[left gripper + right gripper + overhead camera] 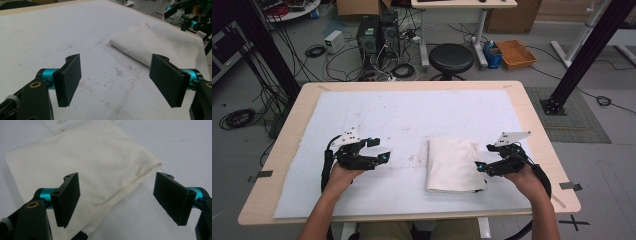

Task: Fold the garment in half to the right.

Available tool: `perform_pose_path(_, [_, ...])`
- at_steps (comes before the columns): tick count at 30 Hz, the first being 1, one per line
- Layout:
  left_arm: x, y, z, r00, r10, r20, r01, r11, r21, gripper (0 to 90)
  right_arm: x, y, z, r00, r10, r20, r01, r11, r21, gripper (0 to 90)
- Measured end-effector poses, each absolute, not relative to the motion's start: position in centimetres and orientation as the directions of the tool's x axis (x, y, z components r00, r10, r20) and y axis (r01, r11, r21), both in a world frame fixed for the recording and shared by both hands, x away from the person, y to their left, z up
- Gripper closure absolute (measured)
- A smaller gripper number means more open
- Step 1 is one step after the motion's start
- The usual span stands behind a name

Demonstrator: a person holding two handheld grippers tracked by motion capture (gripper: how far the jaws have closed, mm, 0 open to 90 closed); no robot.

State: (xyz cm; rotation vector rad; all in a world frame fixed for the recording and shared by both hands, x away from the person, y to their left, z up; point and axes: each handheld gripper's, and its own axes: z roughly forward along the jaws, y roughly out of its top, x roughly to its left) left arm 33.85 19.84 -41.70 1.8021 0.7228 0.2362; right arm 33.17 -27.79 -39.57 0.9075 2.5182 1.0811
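Here both tongs gape, empty; left tongs (pixel 378 150) rest apart, right tongs (pixel 482 156) beside folded cloth (pixel 453 165).

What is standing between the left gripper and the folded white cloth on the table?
Nothing visible. Between the open left gripper and the folded white cloth lies only bare, lightly stained white mat. The right gripper sits at the cloth's far edge.

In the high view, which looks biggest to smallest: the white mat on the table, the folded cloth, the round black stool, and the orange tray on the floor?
1. White mat, by far.
2. Folded cloth.
3. Black stool.
4. Orange tray.
Stool and tray sit farther from the camera, so they look smaller than they are; their order is close.
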Motion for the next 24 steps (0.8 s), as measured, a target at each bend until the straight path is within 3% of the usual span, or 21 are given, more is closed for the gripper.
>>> perform_pose_path(24, [33.89,19.71,-41.83,0.797,0.573,-0.190,0.360,-0.198,0.912,25.7,33.16,-27.71,-39.89,-0.775,0.631,0.012,0.437,0.523,0.731,21.3])
